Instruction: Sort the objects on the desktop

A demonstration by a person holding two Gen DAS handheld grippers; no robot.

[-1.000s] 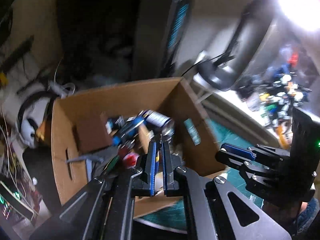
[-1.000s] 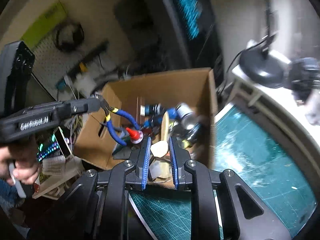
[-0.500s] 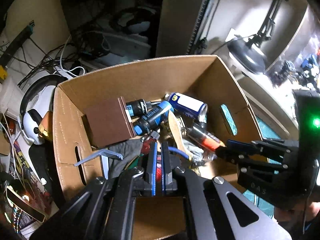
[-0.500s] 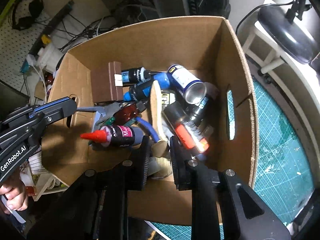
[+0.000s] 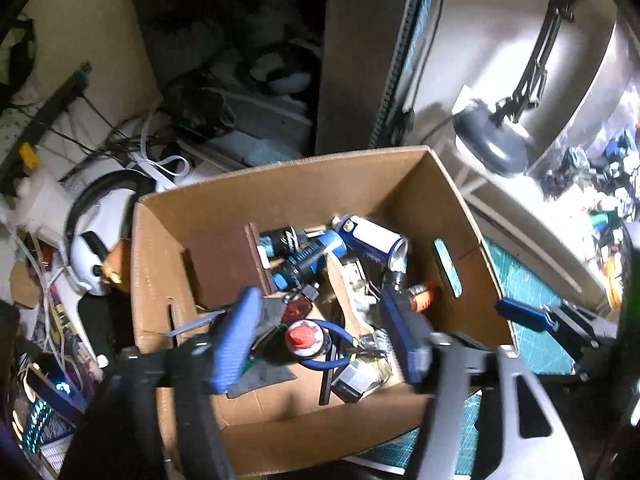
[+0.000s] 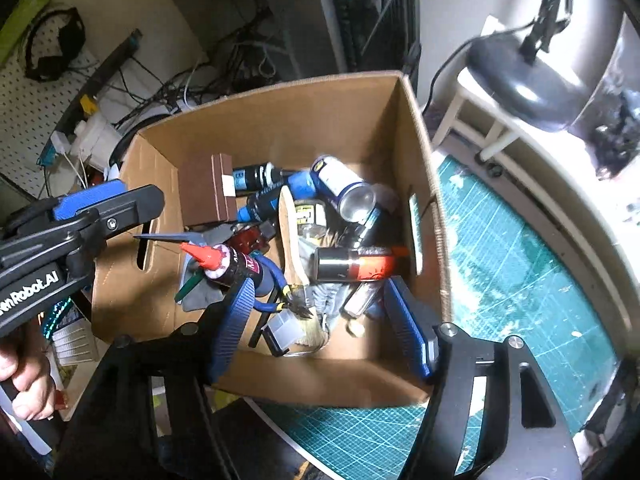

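Note:
An open cardboard box (image 5: 280, 188) (image 6: 280, 120) stands on the desk, crammed with tools. Inside lie blue-handled pliers (image 6: 276, 280), a black bottle with a red nozzle (image 6: 236, 266) (image 5: 306, 338), a pale wooden piece (image 6: 290, 232), a blue-and-white spray can (image 6: 340, 184) (image 5: 372, 236) and a brown block (image 6: 204, 190). My left gripper (image 5: 320, 340) hangs open over the box's near side, holding nothing. My right gripper (image 6: 320, 328) is open too, above the near wall. Each gripper shows in the other's view, the left (image 6: 100, 208) and the right (image 5: 532, 316).
A green cutting mat (image 6: 520, 260) lies right of the box. A black desk lamp (image 6: 528, 80) stands on a white stand behind it. White headphones (image 5: 92, 240) and cables clutter the left side. A hand (image 6: 24, 384) holds the left gripper's handle.
Both grippers have gone from nearly shut to wide open over the box. The pliers and the wooden piece carried a second ago now lie inside.

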